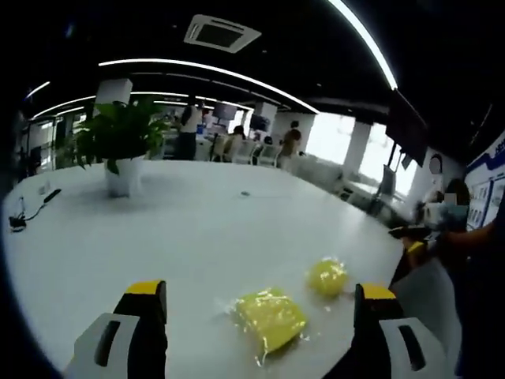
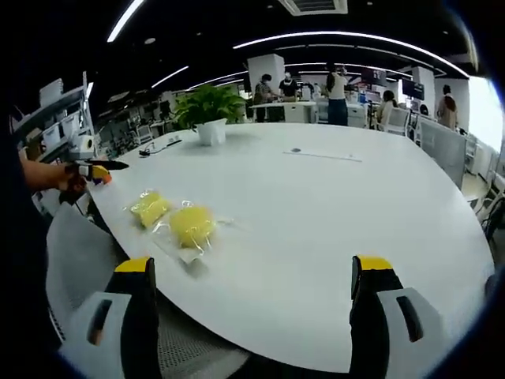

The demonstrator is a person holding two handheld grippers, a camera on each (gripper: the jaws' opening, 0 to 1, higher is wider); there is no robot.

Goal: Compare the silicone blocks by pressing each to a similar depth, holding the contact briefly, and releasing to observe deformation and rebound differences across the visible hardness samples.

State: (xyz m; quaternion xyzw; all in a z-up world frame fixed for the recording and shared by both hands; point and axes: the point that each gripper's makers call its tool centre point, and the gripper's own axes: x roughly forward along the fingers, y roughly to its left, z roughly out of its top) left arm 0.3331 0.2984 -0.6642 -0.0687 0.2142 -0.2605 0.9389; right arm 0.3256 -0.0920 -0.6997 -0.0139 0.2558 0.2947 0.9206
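Two yellow silicone blocks in clear plastic wrap lie near the edge of a round white table (image 1: 197, 229). In the left gripper view the squarer block (image 1: 269, 317) lies between my jaws, close in front, and the rounder block (image 1: 327, 276) sits just beyond it to the right. My left gripper (image 1: 260, 290) is open and holds nothing. In the right gripper view the two blocks (image 2: 150, 208) (image 2: 193, 225) lie to the left, further off. My right gripper (image 2: 254, 264) is open over bare table (image 2: 316, 213). A hand holds the left gripper (image 2: 96, 170) at the far left.
A potted plant (image 1: 118, 142) (image 2: 209, 106) stands far across the table. A black cable (image 1: 31, 209) lies near it. A white chair (image 2: 75, 260) stands at the table's edge by the blocks. People and desks fill the office behind.
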